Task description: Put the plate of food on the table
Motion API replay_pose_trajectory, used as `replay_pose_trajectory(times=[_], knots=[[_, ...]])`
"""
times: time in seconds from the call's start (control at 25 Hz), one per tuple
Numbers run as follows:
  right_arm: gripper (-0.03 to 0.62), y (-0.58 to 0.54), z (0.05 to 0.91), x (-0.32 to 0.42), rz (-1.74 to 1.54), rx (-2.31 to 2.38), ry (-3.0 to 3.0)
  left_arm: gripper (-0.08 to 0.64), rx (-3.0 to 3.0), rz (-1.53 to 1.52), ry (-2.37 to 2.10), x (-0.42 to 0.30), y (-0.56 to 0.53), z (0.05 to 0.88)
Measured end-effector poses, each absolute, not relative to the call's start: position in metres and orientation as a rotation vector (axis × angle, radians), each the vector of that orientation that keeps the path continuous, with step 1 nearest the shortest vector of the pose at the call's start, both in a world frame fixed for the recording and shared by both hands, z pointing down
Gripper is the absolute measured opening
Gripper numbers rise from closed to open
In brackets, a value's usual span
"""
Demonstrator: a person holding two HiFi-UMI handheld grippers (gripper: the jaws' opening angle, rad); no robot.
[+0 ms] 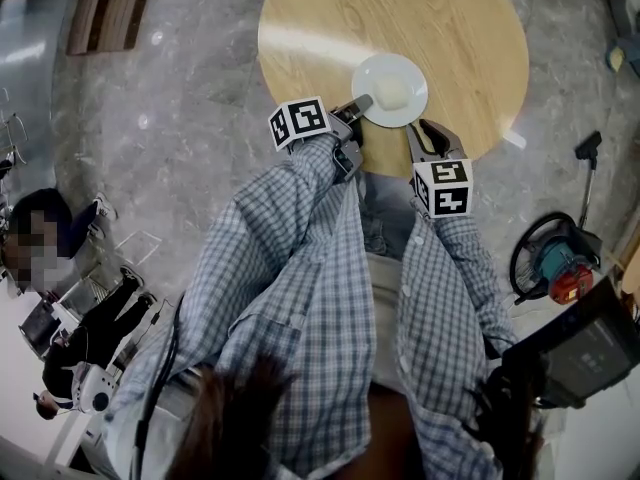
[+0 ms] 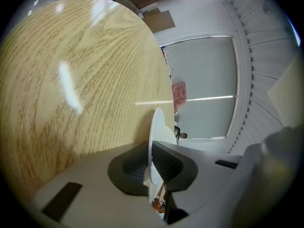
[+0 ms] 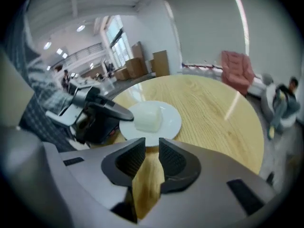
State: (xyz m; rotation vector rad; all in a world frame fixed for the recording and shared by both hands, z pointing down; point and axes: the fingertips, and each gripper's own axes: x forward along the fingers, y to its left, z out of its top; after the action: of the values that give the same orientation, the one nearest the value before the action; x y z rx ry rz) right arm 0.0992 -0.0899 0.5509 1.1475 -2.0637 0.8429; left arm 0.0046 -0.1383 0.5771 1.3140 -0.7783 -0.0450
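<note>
Our left gripper [image 1: 357, 104] clamps the white plate [image 1: 412, 111] at its 8 o'clock rim. The plate, bearing pale food [image 1: 392, 90], sits at the 6 o'clock edge of the table [image 1: 420, 18]. Our right gripper [image 3: 152, 151], at the plate's 5 o'clock, has its jaws slightly apart and empty.

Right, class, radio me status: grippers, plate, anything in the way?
Left gripper shut on plate rim. Right gripper open, empty. Food on plate, over table. No obstruction.
</note>
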Motion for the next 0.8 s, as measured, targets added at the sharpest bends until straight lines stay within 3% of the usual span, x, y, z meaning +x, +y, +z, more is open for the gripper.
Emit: replay_pose_trajectory(times=[0.28, 0.8], knots=[[0.091, -0.072, 0.55, 0.061, 0.033, 0.702, -1.993, 0.025, 1.315, -0.041, -0.778, 0.007, -0.139, 0.577], [0.089, -0.07, 0.566, 0.044, -0.39, 0.437, -1.856, 0.025, 1.318, -0.036, -0.757, 0.009, -0.139, 0.576]])
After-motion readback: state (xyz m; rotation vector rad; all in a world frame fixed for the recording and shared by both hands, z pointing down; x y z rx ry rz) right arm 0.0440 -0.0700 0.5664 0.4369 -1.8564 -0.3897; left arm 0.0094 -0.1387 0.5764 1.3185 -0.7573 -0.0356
